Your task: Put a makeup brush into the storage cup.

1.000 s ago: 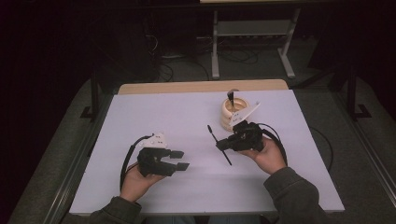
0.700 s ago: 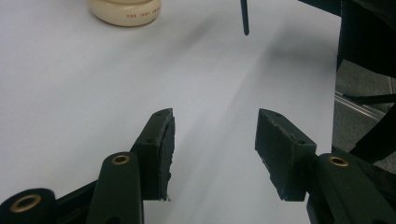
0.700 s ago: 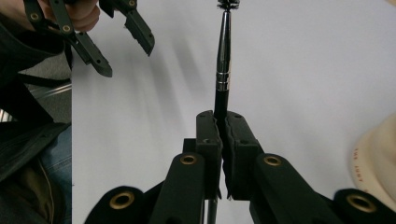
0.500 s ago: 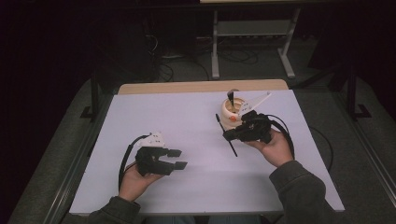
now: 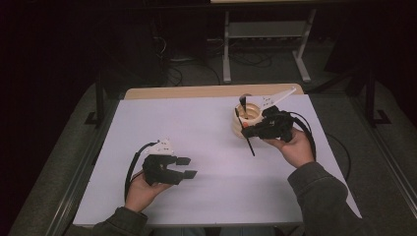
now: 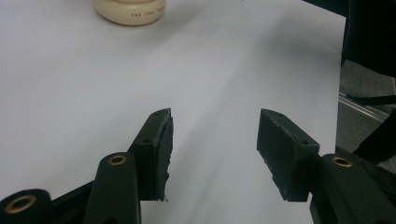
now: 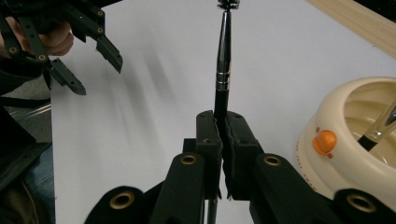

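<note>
While the right hand-held gripper (image 7: 222, 140) has its jaws pressed together on a slim black brush (image 7: 223, 70), the brush shaft sticks out past the pads, bristle tip at the far end. High view: right hand-held gripper (image 5: 252, 131) sits just beside the cream bowl (image 5: 246, 117), on its near right side, brush (image 5: 245, 132) slanting down across the bowl's front edge toward the worktop (image 5: 206, 128). Bowl has an orange knob (image 7: 324, 141) on its rim and a second brush (image 7: 379, 128) resting inside. Left hand-held gripper (image 6: 212, 149), jaws spread wide, nothing between them, hovers over bare white worktop well apart from the bowl (image 6: 130, 11), to its near left. High view: left hand-held gripper (image 5: 184, 167) held in the left hand (image 5: 142, 189).
</note>
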`<state>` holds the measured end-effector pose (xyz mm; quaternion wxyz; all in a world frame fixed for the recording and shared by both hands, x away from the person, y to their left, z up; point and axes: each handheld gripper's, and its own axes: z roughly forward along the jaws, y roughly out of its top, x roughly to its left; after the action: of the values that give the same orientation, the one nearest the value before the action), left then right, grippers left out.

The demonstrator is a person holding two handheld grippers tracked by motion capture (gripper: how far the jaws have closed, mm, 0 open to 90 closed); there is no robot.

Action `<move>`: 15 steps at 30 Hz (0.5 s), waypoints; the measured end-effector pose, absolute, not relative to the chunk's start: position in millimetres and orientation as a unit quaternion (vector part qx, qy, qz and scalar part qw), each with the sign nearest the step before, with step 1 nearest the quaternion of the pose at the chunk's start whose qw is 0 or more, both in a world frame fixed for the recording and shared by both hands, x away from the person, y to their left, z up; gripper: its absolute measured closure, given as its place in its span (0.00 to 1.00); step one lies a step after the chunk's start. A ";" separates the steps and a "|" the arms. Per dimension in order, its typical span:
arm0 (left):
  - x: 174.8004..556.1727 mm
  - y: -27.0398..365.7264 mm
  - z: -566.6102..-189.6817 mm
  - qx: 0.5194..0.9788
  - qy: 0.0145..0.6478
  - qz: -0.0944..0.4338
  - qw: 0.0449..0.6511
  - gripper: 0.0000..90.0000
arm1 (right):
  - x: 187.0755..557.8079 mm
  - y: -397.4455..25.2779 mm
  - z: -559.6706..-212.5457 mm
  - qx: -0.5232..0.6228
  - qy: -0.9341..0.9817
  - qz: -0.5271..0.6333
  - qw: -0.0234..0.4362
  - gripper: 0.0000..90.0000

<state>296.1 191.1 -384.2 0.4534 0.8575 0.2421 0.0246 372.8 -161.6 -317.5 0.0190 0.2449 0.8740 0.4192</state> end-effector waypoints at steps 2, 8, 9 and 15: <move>296.2 191.2 -384.3 0.858 0.242 0.024 0.452 0.50 | 373.7 -162.0 -316.6 0.247 0.874 0.418 0.021 0.94; 295.4 191.3 -383.9 0.856 0.243 0.024 0.455 0.49 | 381.9 -163.6 -309.2 0.258 0.872 0.415 0.026 0.94; 295.8 191.8 -383.8 0.856 0.242 0.025 0.455 0.49 | 383.9 -164.2 -308.1 0.258 0.872 0.415 0.028 0.94; 295.8 193.5 -383.3 0.854 0.245 0.023 0.458 0.49 | 395.0 -170.0 -301.2 0.278 0.864 0.417 0.037 0.94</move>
<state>295.8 193.5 -383.3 0.4577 0.8543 0.2452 0.0226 395.0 -170.0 -301.2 0.0370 0.2777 0.8644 0.4174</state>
